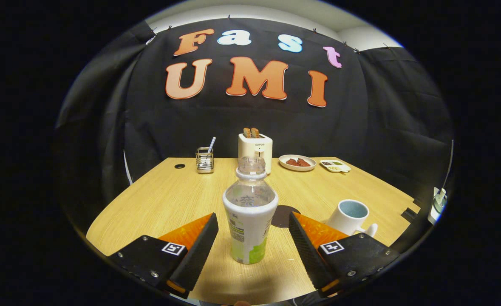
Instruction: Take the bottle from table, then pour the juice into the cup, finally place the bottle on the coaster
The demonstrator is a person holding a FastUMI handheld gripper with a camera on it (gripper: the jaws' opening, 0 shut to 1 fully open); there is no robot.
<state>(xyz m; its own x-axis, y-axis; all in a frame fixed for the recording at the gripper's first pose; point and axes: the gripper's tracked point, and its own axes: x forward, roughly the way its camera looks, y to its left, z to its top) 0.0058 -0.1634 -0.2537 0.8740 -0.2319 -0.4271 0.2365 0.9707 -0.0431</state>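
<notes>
I am looking along my gripper (253, 221), whose fingers are standing wide apart, one on each side of the bottle (250, 212) with a gap on both sides, touching nothing. The bottle is standing upright on the wooden table (157, 204), capped, between the fingers. A dark round coaster (283, 216) is lying just behind it, partly hidden. A cup (351, 216) is sitting right of the coaster, beyond the right finger. A toaster (255, 148), cutlery holder (205, 160) and plate (297, 162) are lining the far edge.

Clear bottle (250, 212) w/ green-white label; white cup (349, 217).
</notes>
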